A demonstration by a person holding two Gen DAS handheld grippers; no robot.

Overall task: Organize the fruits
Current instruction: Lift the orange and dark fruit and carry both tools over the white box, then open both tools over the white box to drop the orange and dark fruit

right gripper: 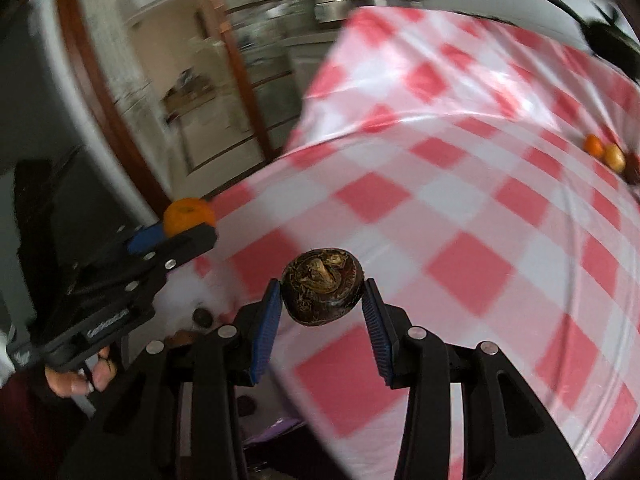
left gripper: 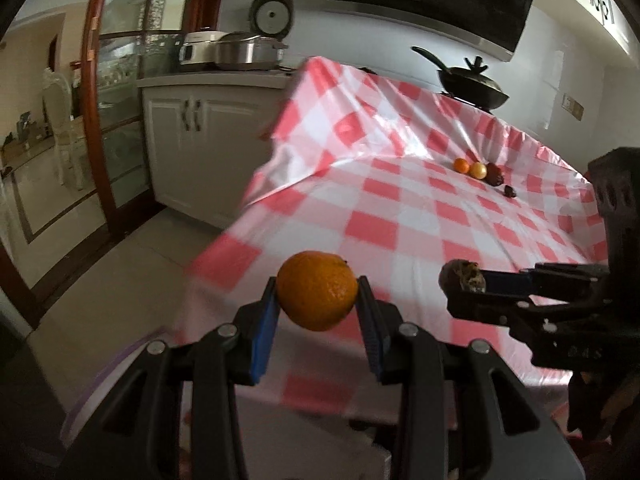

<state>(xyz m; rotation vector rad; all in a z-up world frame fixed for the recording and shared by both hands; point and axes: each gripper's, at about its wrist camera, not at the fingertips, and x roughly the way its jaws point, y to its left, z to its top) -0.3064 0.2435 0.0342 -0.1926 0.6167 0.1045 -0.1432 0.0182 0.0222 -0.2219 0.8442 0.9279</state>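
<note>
Orange [left gripper: 317, 290] sits clamped between the blue pads [left gripper: 265, 334] of the left gripper [left gripper: 318, 292], held in the air just off the near edge of the checked cloth [left gripper: 400, 216]. Seen from the right wrist, its dimpled end faces up. The right gripper [right gripper: 323, 291] pinches a dark brown fruit [right gripper: 322, 286], rounded and slightly wider than tall, its rough crown turned toward the camera, above the cloth near the same edge. The two grippers are side by side, apart. Across the cloth, well away, a short row lies near the far side: a small orange [left gripper: 461, 165], a yellow fruit [left gripper: 477, 170], a dark red fruit [left gripper: 494, 174] and a smaller dark piece [left gripper: 509, 191]. Between the grippers and that row the cloth is bare. On the left the cloth drops off toward the floor [left gripper: 100, 272].
</note>
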